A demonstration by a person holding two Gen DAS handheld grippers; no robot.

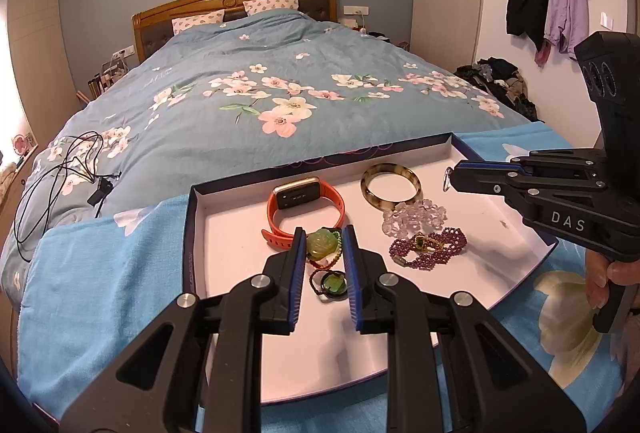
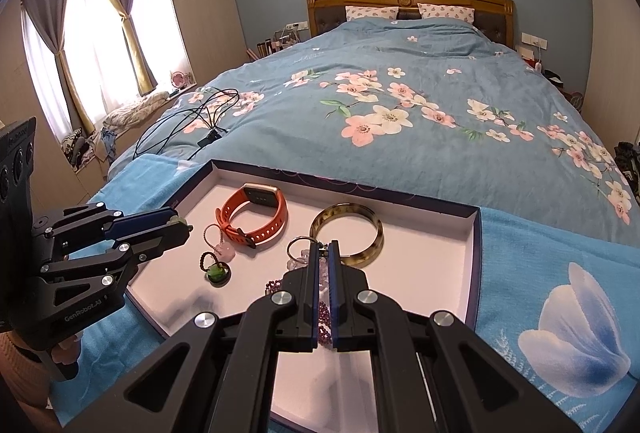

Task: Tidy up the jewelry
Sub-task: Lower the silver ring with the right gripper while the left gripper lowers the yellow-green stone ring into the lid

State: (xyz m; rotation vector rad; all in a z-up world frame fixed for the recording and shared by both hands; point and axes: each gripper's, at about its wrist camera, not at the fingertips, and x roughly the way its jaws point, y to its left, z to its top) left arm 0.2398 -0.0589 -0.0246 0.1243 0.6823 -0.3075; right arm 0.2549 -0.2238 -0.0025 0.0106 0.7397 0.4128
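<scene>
Left wrist: left claw tilted down — grips green pendant.

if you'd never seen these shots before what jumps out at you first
A shallow white-lined box lid lies on a light blue towel at the foot of a bed, holding an orange smartwatch, a mottled bangle and purple beads. The left gripper is shut on a green jade pendant at the lid's middle. The right gripper is shut on a small metal ring above the beads.
</scene>
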